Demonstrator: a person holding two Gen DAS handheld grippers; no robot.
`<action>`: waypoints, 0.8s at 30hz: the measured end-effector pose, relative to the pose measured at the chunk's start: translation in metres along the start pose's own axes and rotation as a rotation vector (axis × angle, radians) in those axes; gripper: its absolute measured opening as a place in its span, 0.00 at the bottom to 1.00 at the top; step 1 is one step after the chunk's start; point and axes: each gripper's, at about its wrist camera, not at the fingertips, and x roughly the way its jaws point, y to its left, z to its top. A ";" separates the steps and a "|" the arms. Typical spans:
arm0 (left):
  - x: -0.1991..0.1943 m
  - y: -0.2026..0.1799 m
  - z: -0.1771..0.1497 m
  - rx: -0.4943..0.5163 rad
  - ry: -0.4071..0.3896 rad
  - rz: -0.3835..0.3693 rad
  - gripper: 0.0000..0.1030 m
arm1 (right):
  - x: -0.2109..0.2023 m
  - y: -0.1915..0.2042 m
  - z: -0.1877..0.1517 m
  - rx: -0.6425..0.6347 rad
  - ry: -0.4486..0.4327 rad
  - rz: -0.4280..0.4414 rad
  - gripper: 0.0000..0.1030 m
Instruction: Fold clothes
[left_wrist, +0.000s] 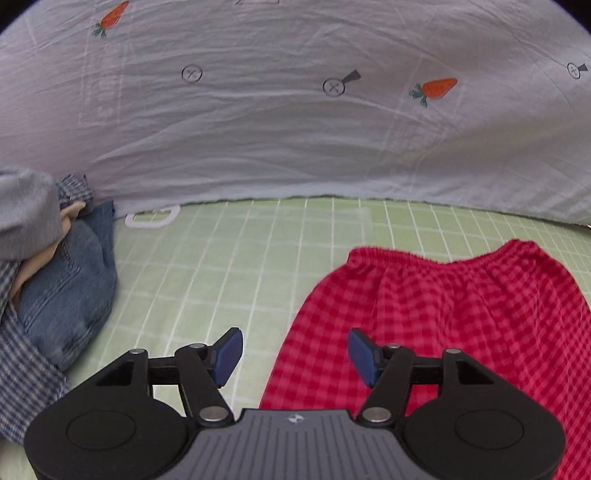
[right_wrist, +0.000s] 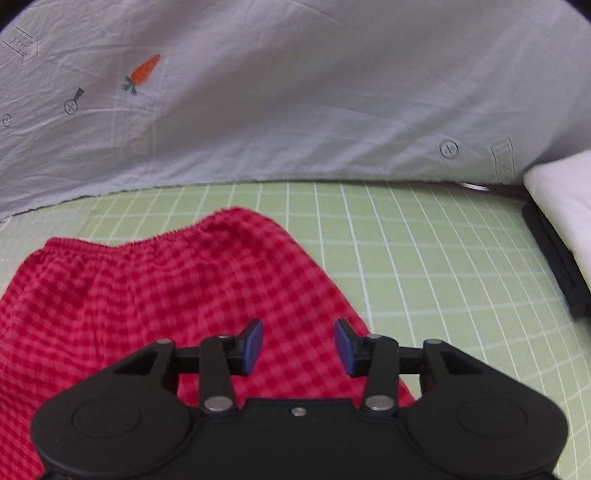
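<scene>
Red-and-pink checked shorts (left_wrist: 443, 314) lie flat on the green grid mat (left_wrist: 240, 266), elastic waistband at the far side. They also show in the right wrist view (right_wrist: 166, 288). My left gripper (left_wrist: 295, 356) is open and empty, hovering over the shorts' left edge where cloth meets mat. My right gripper (right_wrist: 299, 345) is open and empty, above the right part of the shorts near their right edge.
A heap of clothes (left_wrist: 48, 295) with blue denim, a grey piece and a checked shirt lies at the left. A pale sheet with carrot prints (left_wrist: 295, 129) hangs behind the mat. Folded white cloth (right_wrist: 565, 210) on a black stack (right_wrist: 554, 254) sits at the right.
</scene>
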 end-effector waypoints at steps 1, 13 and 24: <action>-0.002 0.003 -0.015 -0.022 0.034 0.006 0.62 | 0.000 -0.010 -0.010 0.017 0.019 -0.019 0.43; -0.029 0.014 -0.116 -0.198 0.213 0.092 0.62 | -0.003 -0.086 -0.066 0.166 0.095 -0.035 0.21; -0.034 0.016 -0.124 -0.218 0.212 0.123 0.63 | -0.048 -0.120 -0.093 0.249 0.095 -0.106 0.04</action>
